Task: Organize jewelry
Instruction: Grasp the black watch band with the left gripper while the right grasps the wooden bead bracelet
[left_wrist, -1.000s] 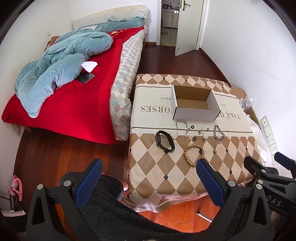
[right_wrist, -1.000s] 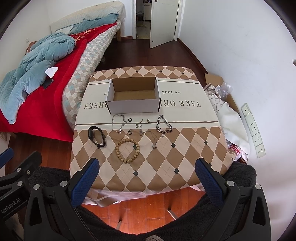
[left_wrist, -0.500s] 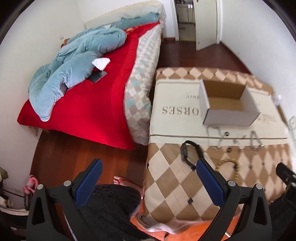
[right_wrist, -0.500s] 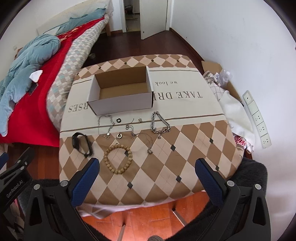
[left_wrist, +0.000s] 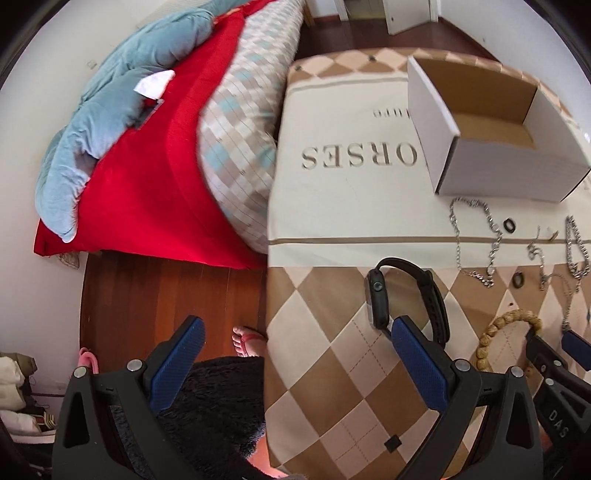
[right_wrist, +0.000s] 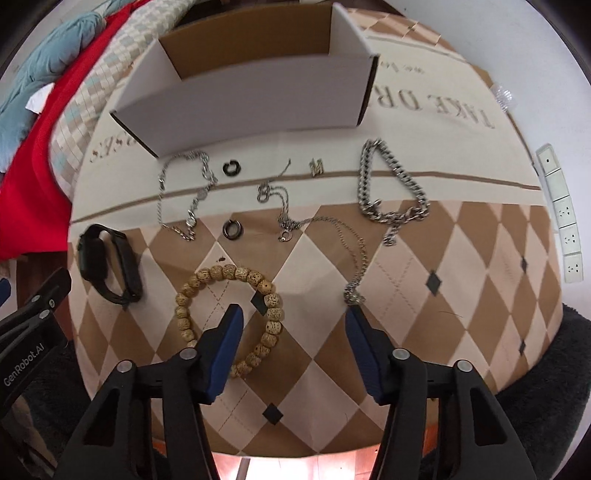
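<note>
Hovering over the diamond-patterned cloth table (right_wrist: 461, 258), right tool (right_wrist: 293, 325) spread above the knobbly wooden bead bracelet (right_wrist: 229, 317); left tool (left_wrist: 295, 339) spread beside the black smartwatch (left_wrist: 406, 295). Chunky silver chain (right_wrist: 391, 184) lies before the white cardboard box (right_wrist: 258, 88). Red bed (left_wrist: 140, 192) left.

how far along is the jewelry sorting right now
Nothing is sorted yet: the box looks empty. Nothing is in hand either; the right gripper hovers open over the bead bracelet, and the left gripper is open near the black watch. The chains and rings remain on the table.
</note>
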